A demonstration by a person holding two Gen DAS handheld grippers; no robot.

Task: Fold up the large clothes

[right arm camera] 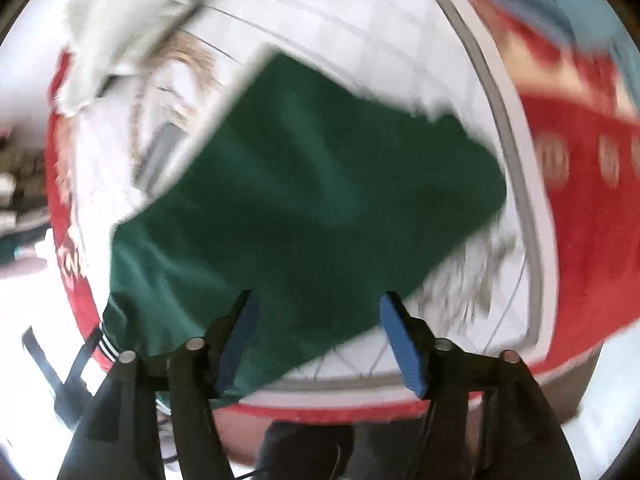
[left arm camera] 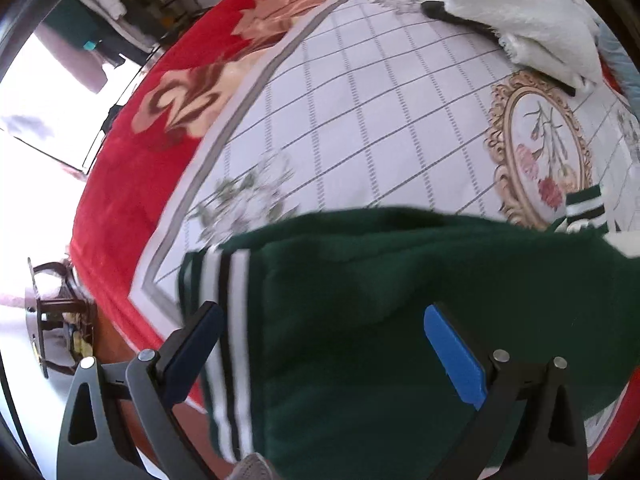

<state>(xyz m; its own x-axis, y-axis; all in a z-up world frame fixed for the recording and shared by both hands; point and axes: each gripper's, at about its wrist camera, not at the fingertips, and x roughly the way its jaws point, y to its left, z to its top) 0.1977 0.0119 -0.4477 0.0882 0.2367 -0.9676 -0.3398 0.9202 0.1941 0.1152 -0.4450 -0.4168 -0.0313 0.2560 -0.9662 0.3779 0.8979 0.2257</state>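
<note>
A dark green garment with white and black striped trim lies folded on the bed's white checked sheet. My left gripper is open above it, blue pads wide apart, holding nothing. In the right wrist view the same green garment lies as a folded slab on the sheet, its striped hem hanging at the lower left. My right gripper is open just above the garment's near edge, empty. This view is motion-blurred.
A white garment lies on a dark object at the far side of the bed; it also shows in the right wrist view. A red floral blanket borders the sheet. A wooden chair stands on the floor at left.
</note>
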